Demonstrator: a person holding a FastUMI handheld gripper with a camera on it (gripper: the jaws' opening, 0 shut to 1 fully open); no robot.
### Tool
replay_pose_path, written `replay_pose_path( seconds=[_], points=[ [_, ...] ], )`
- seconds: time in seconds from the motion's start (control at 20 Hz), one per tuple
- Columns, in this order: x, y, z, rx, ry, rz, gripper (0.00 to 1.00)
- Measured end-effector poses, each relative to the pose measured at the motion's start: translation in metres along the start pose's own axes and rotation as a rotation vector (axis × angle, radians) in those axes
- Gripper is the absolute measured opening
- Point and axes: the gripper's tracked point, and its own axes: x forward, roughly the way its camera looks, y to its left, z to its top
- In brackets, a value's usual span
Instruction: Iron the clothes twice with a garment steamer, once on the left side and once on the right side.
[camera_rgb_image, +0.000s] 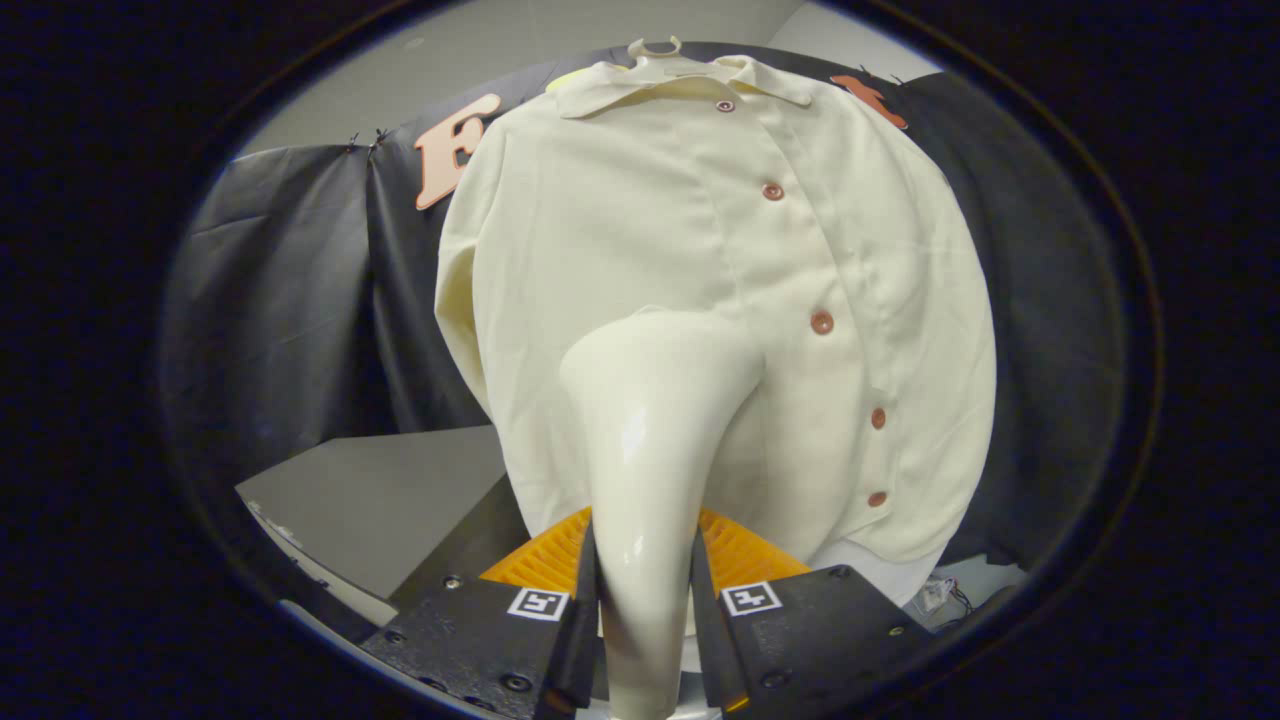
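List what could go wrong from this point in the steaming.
1. The glossy white garment steamer is held by its narrow handle between the tool fingers; its smooth surface might slip or twist.
2. Its head sits by the brown round buttons of the cream button-up shirt; it could snag there.
3. The shirt hangs loosely from a hanger and may swing away.

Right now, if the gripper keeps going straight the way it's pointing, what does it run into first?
The gripper, shut on the glossy cream garment steamer, points at the cream button-front shirt on its hanger. The steamer's head would likely meet the shirt's front first, beside the button placket; the remaining gap is unclear.
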Motion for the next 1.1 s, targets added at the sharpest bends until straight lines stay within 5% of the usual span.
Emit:
replay_pose_path(
  seconds=[0.55,1.1],
  points=[
    [-0.004,-0.023,-0.116,0.031,0.142,0.028,0.42],
    [0.012,-0.026,-0.165,0.116,0.176,0.016,0.42]
  ],
)
